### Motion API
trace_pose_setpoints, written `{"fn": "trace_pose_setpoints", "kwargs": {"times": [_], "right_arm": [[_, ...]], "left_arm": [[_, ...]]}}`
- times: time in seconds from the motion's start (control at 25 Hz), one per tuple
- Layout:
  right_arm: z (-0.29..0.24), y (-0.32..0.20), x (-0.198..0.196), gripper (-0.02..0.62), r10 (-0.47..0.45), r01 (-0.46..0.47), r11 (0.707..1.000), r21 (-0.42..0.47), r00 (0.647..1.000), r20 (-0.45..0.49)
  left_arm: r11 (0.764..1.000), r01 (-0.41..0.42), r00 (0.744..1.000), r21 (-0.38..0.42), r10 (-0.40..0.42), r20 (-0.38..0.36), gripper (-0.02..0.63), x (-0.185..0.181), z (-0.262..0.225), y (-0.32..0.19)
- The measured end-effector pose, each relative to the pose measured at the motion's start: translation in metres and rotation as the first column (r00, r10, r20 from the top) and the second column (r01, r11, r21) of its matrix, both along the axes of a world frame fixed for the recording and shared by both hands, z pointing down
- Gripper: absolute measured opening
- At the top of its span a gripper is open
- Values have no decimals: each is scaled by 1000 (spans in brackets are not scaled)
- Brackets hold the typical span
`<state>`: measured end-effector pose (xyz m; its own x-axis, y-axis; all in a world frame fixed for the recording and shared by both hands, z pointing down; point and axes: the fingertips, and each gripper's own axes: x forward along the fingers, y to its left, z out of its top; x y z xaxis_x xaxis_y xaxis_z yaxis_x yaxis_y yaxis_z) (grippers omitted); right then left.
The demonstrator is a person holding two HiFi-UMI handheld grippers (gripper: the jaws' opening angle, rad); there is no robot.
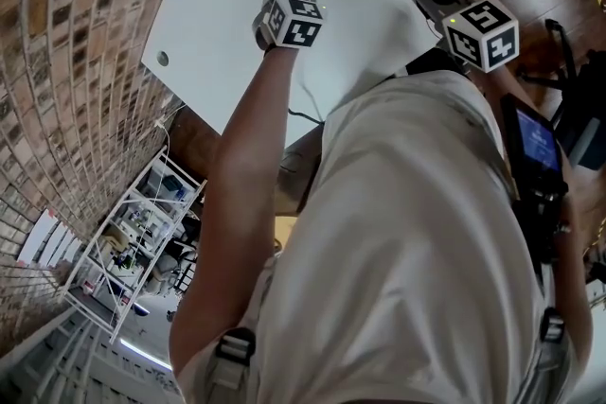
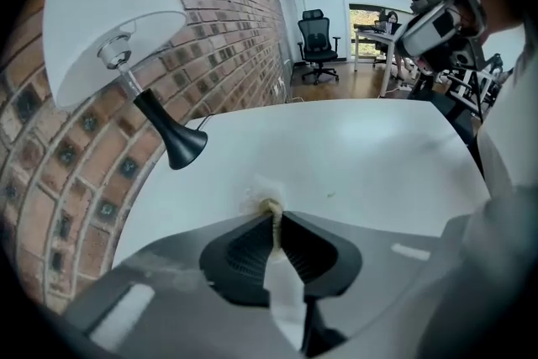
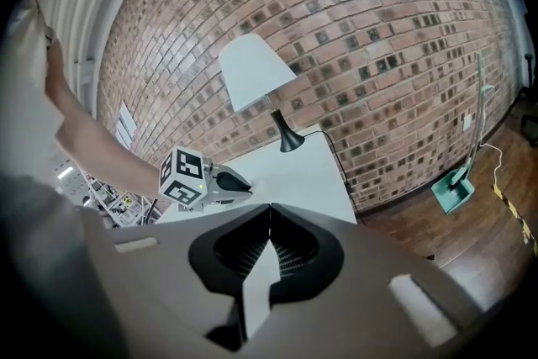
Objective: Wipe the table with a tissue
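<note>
Left gripper view looked straight along the left gripper (image 2: 273, 213), and its fingers were clamped on the tissue (image 2: 267, 199). A thin crumpled strip ran back between the pads. A small pale tuft poked out past the tips and pressed against the white bench (image 2: 361, 155). The tuft lay on the near side of the lamp (image 2: 113, 29), whose black base stood at the bench's edge by the brick wall (image 2: 244, 29), up and to the left of the tuft.

Most of the bare bench spread away from the lamp, to the right of the tissue. I judged the next stroke would need to drag the wad that way, fingers tipped steeply down so that paper rather than plastic met the surface. The strip's long axis ran along the fingers, so only a small patch touched.

The right gripper (image 3: 270, 210) hung at the end of the bench far from the lamp, fingers together with nothing between them. The left gripper was plainly the nearer one to the work.

Only the right gripper view took in the whole lamp and the left gripper from outside, tips down on the bench. The head view showed no lamp, and the tissue there was a mere speck, but it showed both grippers over the bench at once.
</note>
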<state>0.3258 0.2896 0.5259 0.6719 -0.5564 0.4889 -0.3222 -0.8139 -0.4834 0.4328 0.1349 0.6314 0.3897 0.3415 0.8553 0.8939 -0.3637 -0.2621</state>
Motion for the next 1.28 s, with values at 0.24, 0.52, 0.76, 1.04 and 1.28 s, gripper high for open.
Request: {"fn": "trace_pose_setpoints", "kwargs": {"times": [0.24,0.52,0.76,1.04,1.28], "right_arm": [[-4,0,4,8,-5,5,1000,6,1000,-16],[-3,-3,4,8,-38,38,999,4,999,-18],[-11,-6,10,8,-67,67,998,14,997,-43],[-16,-26,4,8,-135,135,991,0,989,-60],[-13,-76,-27,8,-246,247,968,35,968,-46]], "left_arm": [[996,-94,995,0,94,34,38,-37,1,26],[995,-84,992,-47,88,90,38,-90,3,48],[979,-66,883,-195,148,444,40,-173,0,78],[894,235,849,-382,3,528,41,-187,-31,66],[731,472,810,-493,-139,569,41,-205,-48,12]]}}
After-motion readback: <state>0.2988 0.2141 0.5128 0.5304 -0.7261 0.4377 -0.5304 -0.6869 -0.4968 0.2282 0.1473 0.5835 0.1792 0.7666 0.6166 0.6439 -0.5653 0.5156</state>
